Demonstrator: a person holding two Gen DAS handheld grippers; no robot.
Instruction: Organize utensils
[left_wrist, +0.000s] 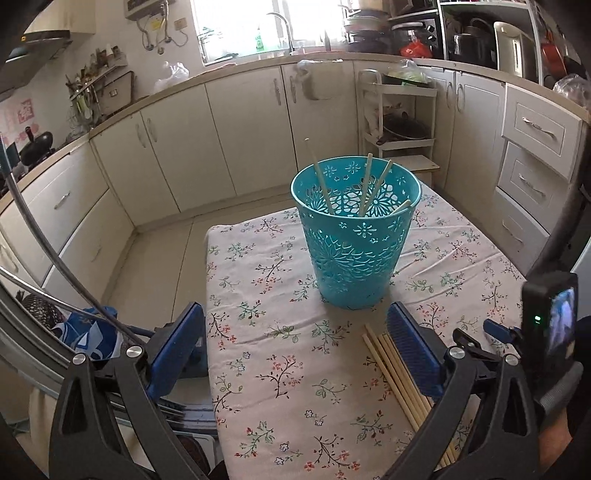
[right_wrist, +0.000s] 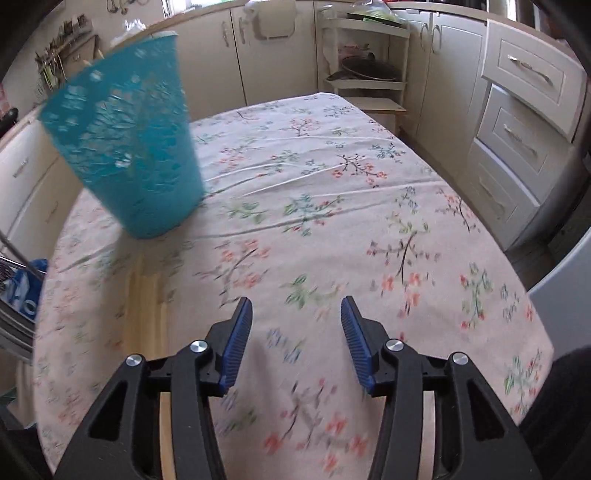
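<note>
Mid-task, by the look of it: four chopsticks (left_wrist: 365, 181) already stood leaning inside the teal basket (left_wrist: 354, 240), which sat upright on the floral tablecloth (left_wrist: 280, 369). A loose bundle of chopsticks (left_wrist: 395, 373) lay flat on the cloth, near the basket's base but not touching it, close to the table's near edge. So prob. between picks, w/ the next sticks not yet grabbed.

Left gripper (left_wrist: 295, 343): jaws stood wide apart, nothing between them. Its right pad sat just beside the loose bundle, maybe overlapping the stick ends; contact couldn't be told. It pointed down-and-forward at the basket.

Right gripper (right_wrist: 297, 328): jaws apart about halfway, empty, only tablecloth showing between the pads. Angled steeply down at the cloth; its view was motion-blurred. The bundle showed as a pale smear off to its left (right_wrist: 144, 295), basket (right_wrist: 125, 140) further back left.

Next move, my read: swing over the bundle, line the pads across the sticks, close on one or two, lift, drop tips-first into the basket w/o tipping it.
</note>
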